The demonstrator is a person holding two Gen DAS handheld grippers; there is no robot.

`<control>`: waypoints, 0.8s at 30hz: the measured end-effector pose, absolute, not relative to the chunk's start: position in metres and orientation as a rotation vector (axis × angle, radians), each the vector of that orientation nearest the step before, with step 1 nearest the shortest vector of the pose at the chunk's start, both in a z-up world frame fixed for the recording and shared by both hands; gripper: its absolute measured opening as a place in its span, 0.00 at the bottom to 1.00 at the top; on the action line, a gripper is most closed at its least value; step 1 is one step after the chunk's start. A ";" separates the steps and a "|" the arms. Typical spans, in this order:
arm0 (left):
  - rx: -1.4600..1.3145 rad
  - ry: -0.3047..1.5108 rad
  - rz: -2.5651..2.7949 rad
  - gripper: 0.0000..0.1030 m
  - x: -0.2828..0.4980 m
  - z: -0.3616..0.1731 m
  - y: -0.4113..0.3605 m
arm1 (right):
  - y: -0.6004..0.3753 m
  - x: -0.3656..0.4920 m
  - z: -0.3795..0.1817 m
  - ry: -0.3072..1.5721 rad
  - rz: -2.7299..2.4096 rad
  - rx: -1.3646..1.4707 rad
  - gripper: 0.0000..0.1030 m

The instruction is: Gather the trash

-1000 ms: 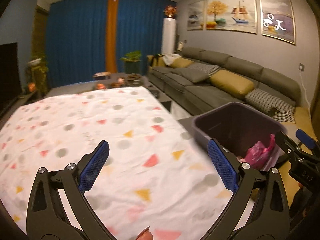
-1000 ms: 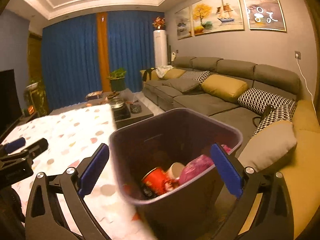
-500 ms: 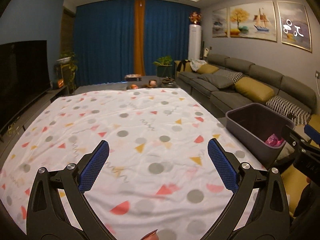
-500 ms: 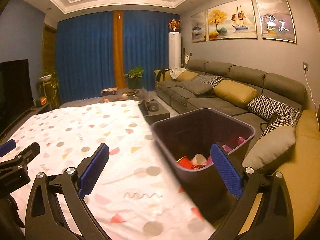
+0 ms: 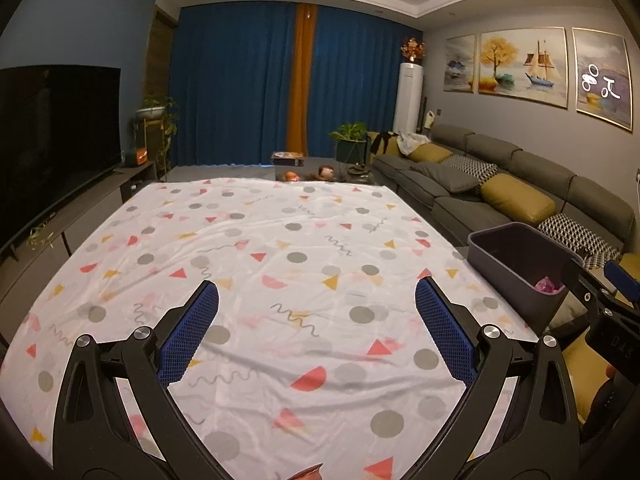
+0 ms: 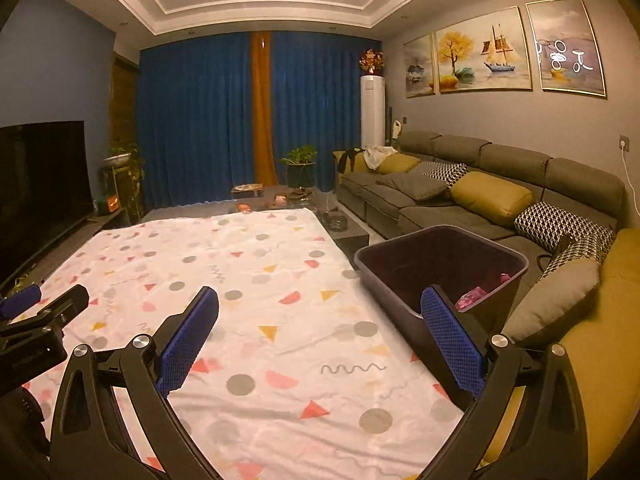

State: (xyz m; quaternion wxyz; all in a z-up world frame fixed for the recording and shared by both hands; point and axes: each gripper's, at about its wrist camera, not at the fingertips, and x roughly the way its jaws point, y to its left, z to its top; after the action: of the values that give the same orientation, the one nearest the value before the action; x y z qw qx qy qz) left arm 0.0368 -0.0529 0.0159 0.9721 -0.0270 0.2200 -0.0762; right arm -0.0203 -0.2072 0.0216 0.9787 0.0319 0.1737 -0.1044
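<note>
Since the earlier frame both grippers had drawn back and risen, so the bin looked smaller and more of the table showed. The table (image 5: 280,240), covered by a white cloth with coloured dots and triangles, filled both views. The dark bin (image 6: 440,264) stood at its right edge, beside the sofa (image 6: 500,184). Pink trash (image 6: 472,298) lay inside the bin. The left gripper (image 5: 316,320) and right gripper (image 6: 320,322) hung above the cloth, fingers spread apart, holding nothing.

A home living room: sofa (image 6: 480,184), television (image 5: 56,140), curtains (image 6: 200,120)
</note>
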 end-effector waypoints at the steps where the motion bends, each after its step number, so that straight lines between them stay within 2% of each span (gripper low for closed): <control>1: -0.055 0.446 -0.151 0.94 0.035 0.016 -0.051 | -0.205 -0.022 0.022 0.346 -0.204 0.065 0.95; 24: -0.096 0.441 -0.167 0.94 0.019 0.023 -0.034 | -0.183 -0.042 0.031 0.299 -0.180 0.060 0.95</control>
State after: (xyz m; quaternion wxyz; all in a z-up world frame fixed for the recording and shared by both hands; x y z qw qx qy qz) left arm 0.0191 -0.0336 0.0228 0.9712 -0.0476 0.2183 -0.0828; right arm -0.0423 -0.1826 0.0309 0.9844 0.0300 0.1486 -0.0896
